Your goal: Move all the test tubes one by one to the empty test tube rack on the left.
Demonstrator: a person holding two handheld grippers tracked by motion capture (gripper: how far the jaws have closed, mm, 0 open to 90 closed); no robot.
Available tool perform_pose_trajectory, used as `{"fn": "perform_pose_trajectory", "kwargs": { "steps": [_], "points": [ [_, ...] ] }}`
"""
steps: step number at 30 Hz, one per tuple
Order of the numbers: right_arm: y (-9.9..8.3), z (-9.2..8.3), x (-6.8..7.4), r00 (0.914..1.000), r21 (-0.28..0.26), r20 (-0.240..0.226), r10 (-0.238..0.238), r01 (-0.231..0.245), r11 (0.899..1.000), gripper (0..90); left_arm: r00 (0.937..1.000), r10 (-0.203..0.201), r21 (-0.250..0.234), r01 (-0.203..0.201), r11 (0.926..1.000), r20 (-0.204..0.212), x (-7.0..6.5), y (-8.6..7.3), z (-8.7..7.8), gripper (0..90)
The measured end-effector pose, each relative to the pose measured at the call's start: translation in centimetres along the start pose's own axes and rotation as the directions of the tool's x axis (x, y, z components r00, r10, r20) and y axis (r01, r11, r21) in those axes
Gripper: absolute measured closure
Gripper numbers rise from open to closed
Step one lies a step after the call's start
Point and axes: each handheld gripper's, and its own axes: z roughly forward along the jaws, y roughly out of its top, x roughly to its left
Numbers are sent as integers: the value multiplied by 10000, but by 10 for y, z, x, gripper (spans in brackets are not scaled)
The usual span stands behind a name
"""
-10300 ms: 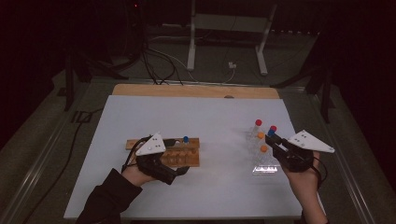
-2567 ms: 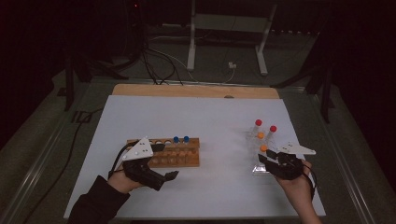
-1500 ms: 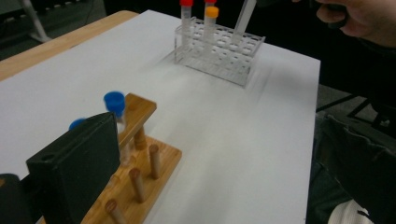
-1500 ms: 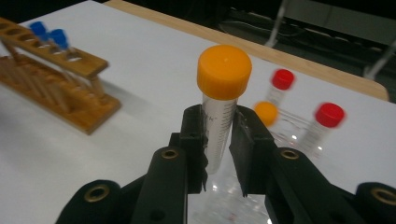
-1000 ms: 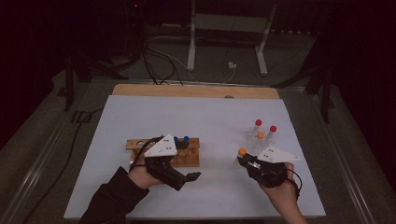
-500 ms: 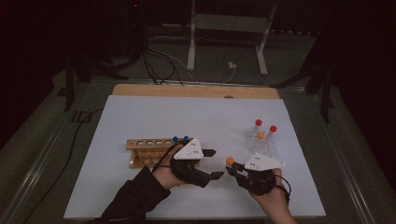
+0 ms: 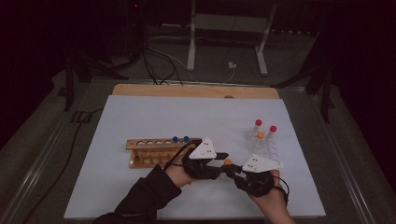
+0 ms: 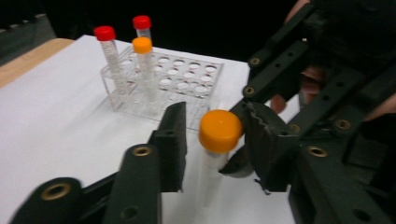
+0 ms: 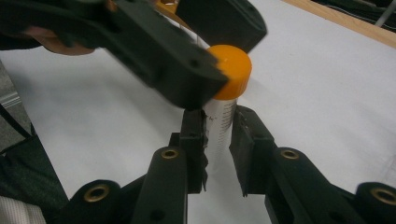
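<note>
- The fingers of the right gripper (image 9: 218, 140) are pinched on the clear body of the orange-capped tube (image 9: 227, 88), just under its cap.
- The tube is held upright above the worktop (image 7: 140, 112), in the space between the two hands.
- The fingers of the left gripper (image 8: 212, 140) have just been closing, and the orange cap (image 8: 220, 130) sits between them.
- In the left gripper view a small gap is seen on the near side of the cap, so the cap is not pinched yet.
- In the high view the left gripper (image 7: 219, 158) and the right gripper (image 7: 231, 169) are seen tip to tip, with the tube (image 7: 228, 162) between them.
- For a good handover, the tube should be kept still and straight by the right gripper until the other fingers are tight.
- The left fingers are best placed lower, on the tube body under the cap, because a round cap can slip or be pulled off.
- The right fingers should be let go only when the tube is firmly held on the other side.
- The tube should be squeezed softly, since it looks thin and smooth.
- Behind the hands, the clear rack (image 8: 187, 79) is seen with two red-capped tubes (image 8: 108, 51) and one more orange-capped tube (image 8: 144, 60).
- The wooden rack (image 7: 159, 151) lies to the left, with two blue caps (image 7: 180, 139) in it and free holes beside them.
</note>
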Motion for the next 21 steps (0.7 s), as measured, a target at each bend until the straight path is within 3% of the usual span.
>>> {"fn": "perform_pose_trajectory", "kwargs": {
  "steps": [2,9,18,21],
  "points": [
    [0,0,0,10000,-22,4,0,0,10000,747,9999,135,-4,-135,9999,-42,-1,1,1,700],
    [1,-3,-1,9999,-277,2,149,-149,9995,723,9990,319,-135,-323,9994,-297,0,5,-3,718],
    [0,-11,-6,9993,-650,124,361,-353,9973,531,9961,245,-259,-267,9993,-844,7,10,-35,719],
    [0,-13,-8,9986,-817,231,467,-446,9957,424,9937,229,-239,-257,9994,-1101,10,9,-48,719]
  ]
}}
